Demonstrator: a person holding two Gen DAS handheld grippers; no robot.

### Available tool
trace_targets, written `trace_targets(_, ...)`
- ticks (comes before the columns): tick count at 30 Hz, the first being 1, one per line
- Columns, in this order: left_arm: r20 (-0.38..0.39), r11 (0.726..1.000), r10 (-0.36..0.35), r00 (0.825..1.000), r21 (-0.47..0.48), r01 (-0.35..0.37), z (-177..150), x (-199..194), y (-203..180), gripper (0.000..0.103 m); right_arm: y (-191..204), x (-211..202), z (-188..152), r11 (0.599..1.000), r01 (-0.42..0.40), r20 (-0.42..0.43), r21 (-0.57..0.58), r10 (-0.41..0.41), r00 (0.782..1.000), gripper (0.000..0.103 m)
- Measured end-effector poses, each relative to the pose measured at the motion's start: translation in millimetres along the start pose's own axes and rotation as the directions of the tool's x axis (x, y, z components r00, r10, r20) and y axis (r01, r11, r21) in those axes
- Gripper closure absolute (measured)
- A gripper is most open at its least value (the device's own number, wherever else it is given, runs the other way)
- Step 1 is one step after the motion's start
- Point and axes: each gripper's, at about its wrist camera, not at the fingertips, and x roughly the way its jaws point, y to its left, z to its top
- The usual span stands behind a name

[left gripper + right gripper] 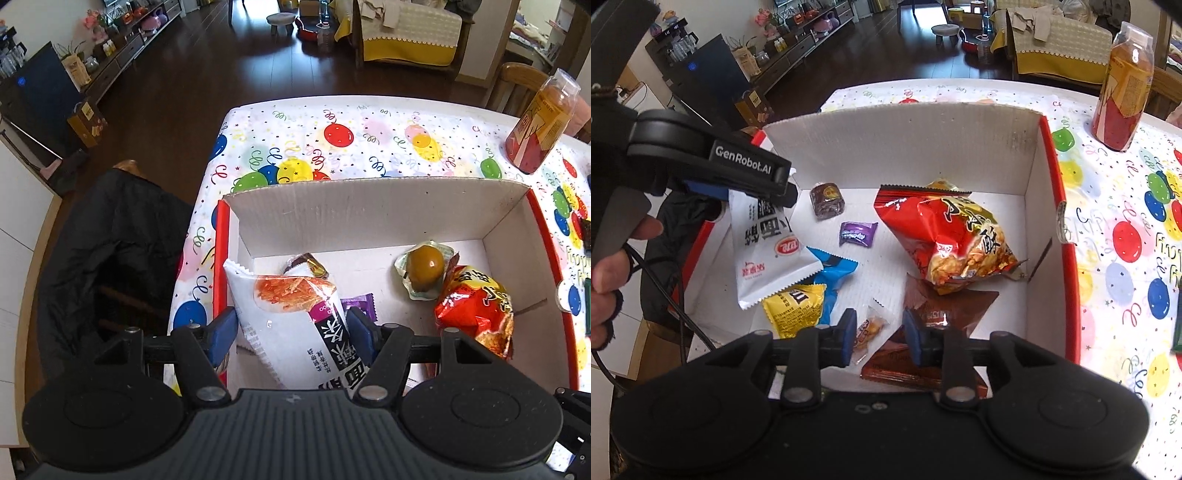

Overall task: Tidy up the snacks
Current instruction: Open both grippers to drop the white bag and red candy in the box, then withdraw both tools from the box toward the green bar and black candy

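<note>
Two grippers over the cardboard box on the desk; your left gripper pinches the white snack packet just inside the box's left wall, lowering step in hand; your right gripper stands part-spread around a small wrapped candy, pads apparently clear. Next: let the packet go onto the pile, then lift the right away.

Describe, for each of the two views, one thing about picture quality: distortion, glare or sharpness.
Left wrist view: fisheye bends the table edge into a curve; a bright highlight sits on the vacuum-packed egg; the white snack packet is sharp. Right wrist view: the box wall bows; glare on the red chip bag; room corners darken.
</note>
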Motion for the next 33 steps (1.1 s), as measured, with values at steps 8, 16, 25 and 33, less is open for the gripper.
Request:
trace_targets(8, 0.041, 1.000, -0.016, 0.999, -0.019, 0.017, -8, -23, 4, 0.032, 0, -25, -4, 1.000, -0.015, 0.048, 0.001, 0.015, 0.999, 0.062)
trace_targets(16, 0.101, 0.998, -0.048, 0.994, -0.026, 0.051, -21, -56, 2, 0.032, -2, -57, -10, 1.000, -0.029, 0.103, -0.006, 0.030, 0.994, 0.050)
trace_targets(25, 0.187, 0.995, -0.096, 0.978, -0.006, 0.099, -40, -102, -18, 0.032, -12, -99, -23, 0.999, -0.041, 0.182, -0.012, 0.042, 0.982, 0.038)
trace_targets(33, 0.241, 0.992, -0.125, 0.962, 0.015, 0.126, -56, -128, -51, 0.025, -36, -134, -39, 0.999, -0.034, 0.235, -0.008, 0.035, 0.971, 0.021)
